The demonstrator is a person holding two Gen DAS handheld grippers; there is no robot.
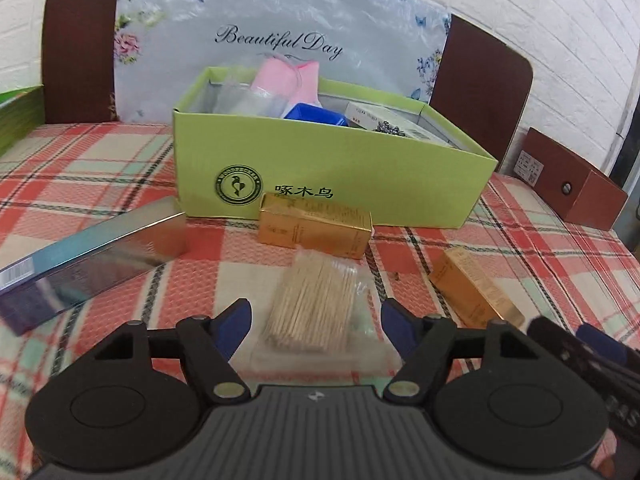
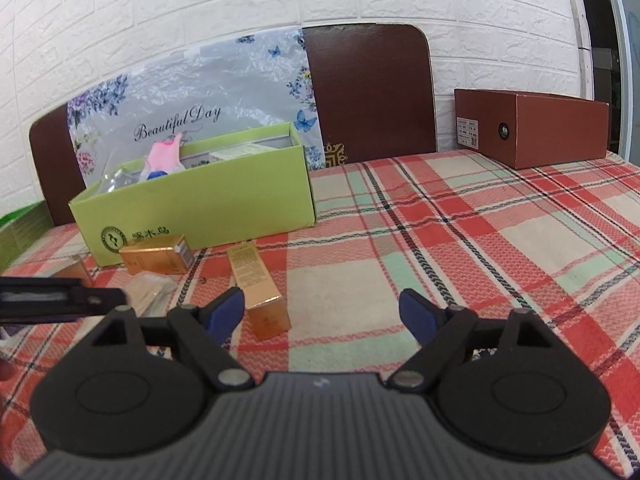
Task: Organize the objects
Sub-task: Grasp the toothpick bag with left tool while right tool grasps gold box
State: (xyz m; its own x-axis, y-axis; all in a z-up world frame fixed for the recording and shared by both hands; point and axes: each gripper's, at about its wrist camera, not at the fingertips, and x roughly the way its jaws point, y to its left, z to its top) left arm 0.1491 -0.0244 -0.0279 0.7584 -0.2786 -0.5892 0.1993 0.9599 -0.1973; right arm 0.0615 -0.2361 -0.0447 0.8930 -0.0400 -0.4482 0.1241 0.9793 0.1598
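A clear bag of wooden cotton swabs [image 1: 316, 304] lies on the plaid cloth between the blue pads of my left gripper [image 1: 316, 320], which stands open around it without pressing. Beyond it lies a gold carton [image 1: 316, 228], and another gold carton [image 1: 476, 288] is to the right. A long silvery-blue box [image 1: 92, 256] lies on the left. The open green box [image 1: 320, 168] behind them holds pink, blue and white items. My right gripper [image 2: 322, 312] is open, and the second gold carton [image 2: 260, 292] lies just beside its left finger.
A brown cardboard box [image 2: 552, 132] stands at the back right by the white brick wall. A green lid [image 1: 20, 116] sits at the far left. A dark headboard [image 2: 368, 92] with a floral plastic bag rises behind the green box.
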